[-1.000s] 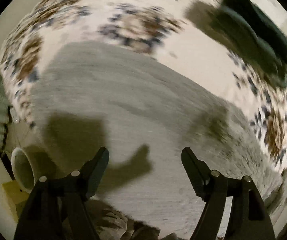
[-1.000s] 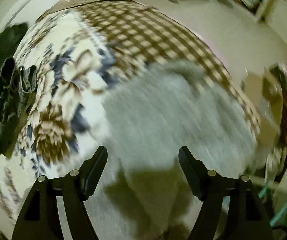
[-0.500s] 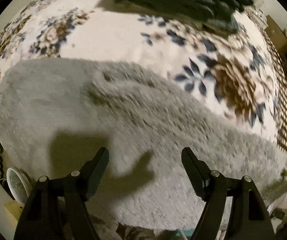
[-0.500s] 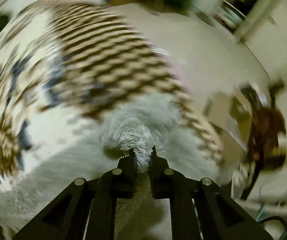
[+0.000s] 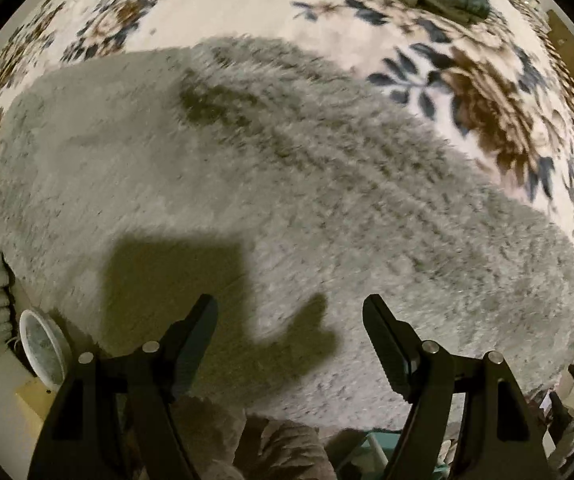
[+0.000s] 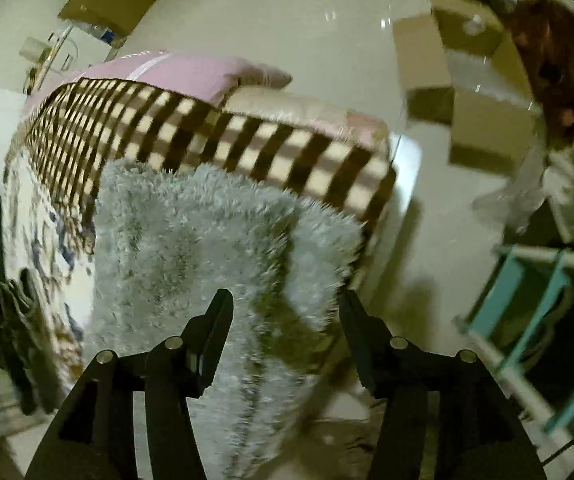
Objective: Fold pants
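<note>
Grey fluffy pants (image 5: 271, 184) spread flat across floral blanket (image 5: 247, 12) on bed, reaching near edge; in right wrist view, one end (image 6: 207, 240) at bed's corner, lapping checked blanket border (image 6: 247, 136) and overhanging edge. Left gripper (image 5: 289, 320) above pants, fingers spread, holding nothing. Right gripper (image 6: 287, 316) likewise spread wide over overhanging end, gripping nothing.
</note>
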Motion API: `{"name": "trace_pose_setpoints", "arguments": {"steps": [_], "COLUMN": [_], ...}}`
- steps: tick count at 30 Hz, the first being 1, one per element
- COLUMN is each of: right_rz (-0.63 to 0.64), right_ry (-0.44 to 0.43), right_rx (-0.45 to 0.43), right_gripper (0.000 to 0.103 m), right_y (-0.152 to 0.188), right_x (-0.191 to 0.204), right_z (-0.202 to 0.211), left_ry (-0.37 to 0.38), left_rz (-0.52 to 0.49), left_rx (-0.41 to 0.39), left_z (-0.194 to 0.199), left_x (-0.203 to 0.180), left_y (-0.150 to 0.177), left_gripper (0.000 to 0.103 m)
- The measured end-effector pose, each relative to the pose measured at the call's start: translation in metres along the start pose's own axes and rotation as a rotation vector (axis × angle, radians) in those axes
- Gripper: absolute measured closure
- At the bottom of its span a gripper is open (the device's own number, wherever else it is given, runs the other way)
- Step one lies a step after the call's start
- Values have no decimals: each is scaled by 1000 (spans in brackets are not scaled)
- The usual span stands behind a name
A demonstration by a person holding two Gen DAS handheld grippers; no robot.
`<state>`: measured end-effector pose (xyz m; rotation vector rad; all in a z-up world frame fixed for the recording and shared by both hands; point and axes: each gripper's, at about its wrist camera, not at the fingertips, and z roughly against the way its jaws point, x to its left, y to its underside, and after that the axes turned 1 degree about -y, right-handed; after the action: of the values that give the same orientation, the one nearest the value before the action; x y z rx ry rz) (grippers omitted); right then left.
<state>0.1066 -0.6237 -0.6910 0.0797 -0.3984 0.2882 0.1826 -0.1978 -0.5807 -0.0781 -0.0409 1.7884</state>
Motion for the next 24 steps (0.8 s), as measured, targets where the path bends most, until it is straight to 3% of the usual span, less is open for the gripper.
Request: {"name": "trace_pose_setpoints", "arguments": {"steps": [3,4,5,6,7,12,20,21,24], "right_rz": [3,6,12,28,45,78,40,45,74], "right_ry": [-64,-69,-61,-23,10,55,91,108,158], "right_rx": [20,30,26,13,-4,-110,-18,-4,21], "right_gripper": [45,50,62,96,97,98,98,95,68], "right_y": [5,6,8,9,9,20,11,10,14], "right_x": [9,12,14,17,20,22,-10,-10,-8], "right_z": [-22,-29,-33,-34,-32,10,0,-6,-6], "left_ry": [-6,-8,-7,-6,-3,5,20,21,25], "left_rz": [14,15,16,18,19,21,42,44,62], "left_rx": [-2,-2,1,5,8,5,25,26,25], "left_z": [0,0,-1,-1,1,5,0,0,4], "left_x": [5,6,8,9,18,34,51,53,74], "left_y": [5,6,8,10,10,21,39,40,46], "left_gripper": [29,29,29,29,29,29,29,29,29]}}
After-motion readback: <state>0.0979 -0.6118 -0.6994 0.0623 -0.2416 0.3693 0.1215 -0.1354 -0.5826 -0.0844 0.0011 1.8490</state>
